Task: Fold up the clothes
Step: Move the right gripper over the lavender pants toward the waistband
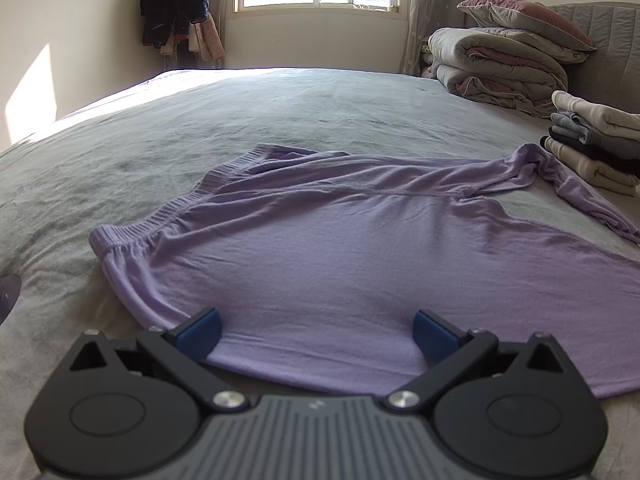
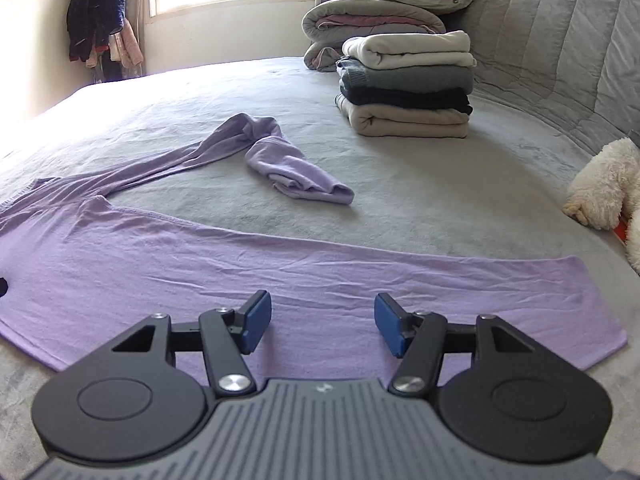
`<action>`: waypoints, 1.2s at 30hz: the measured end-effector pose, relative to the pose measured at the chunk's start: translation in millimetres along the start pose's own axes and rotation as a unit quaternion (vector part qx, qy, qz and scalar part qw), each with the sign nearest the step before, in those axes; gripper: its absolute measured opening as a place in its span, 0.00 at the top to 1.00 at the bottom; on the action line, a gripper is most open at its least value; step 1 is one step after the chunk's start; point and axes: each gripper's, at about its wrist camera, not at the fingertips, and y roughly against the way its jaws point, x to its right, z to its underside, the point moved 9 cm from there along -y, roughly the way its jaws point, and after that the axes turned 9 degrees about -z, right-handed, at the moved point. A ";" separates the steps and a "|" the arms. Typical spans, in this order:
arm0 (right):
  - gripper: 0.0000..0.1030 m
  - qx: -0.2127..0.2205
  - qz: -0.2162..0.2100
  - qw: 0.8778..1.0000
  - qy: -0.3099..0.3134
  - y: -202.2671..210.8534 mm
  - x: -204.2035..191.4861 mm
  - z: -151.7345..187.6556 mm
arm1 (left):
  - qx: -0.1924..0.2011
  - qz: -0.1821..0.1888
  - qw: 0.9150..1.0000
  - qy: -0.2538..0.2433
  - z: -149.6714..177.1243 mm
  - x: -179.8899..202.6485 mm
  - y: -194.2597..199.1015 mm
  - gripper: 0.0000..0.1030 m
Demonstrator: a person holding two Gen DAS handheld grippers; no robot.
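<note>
Logging what I see from both wrist cameras, largest item first.

Bed (image 1: pixel 280 120): grey cover, serving as my folding surface; broad and flat, which I take to be why the garment is laid here.

Bedding pile (image 2: pixel 372 20): rolled quilts with pillows on top, at the far corner by the headboard, well clear of the work.

Lilac top (image 1: pixel 340 272): the garment in hand, lying spread across the near part of the bed. Ribbed neckline (image 1: pixel 168 216) to my left, hem to my right, far sleeve (image 2: pixel 280 160) trailing away and doubled back on itself. Body lies mostly smooth, not folded.

Folded stack (image 2: pixel 408 84): four pieces, cream, grey, black, beige, squared up near the headboard; I judge it the place for finished items.

Soft toy (image 2: pixel 604 184): white, at the right edge, apart from the top.

Left gripper (image 1: pixel 316 332): jaws spread wide, holding nothing, low over the near edge close to the neckline.

Right gripper (image 2: pixel 322 328): jaws spread, holding nothing, over the near edge toward the hem.

Placement reasoning: both sit along one long edge, as I would want for lifting that side over.
</note>
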 end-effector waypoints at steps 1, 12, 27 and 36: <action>0.40 0.002 0.002 1.000 -0.001 -0.6 2.3 2.8 | 0.000 0.000 1.000 0.000 0.0 0.0 0.0 0.00; 0.33 0.027 0.051 0.997 -0.054 27.8 83.3 17.1 | 0.000 0.000 1.000 0.000 -0.3 -0.5 -0.6 0.00; 0.05 0.037 0.014 0.998 -0.047 20.6 65.1 -31.4 | -0.022 0.038 0.999 -0.003 -36.7 1.2 2.3 0.00; 0.00 0.006 -0.096 0.995 0.034 -35.0 -37.2 -68.6 | 0.009 0.053 0.997 0.063 -61.5 -16.9 -37.5 0.00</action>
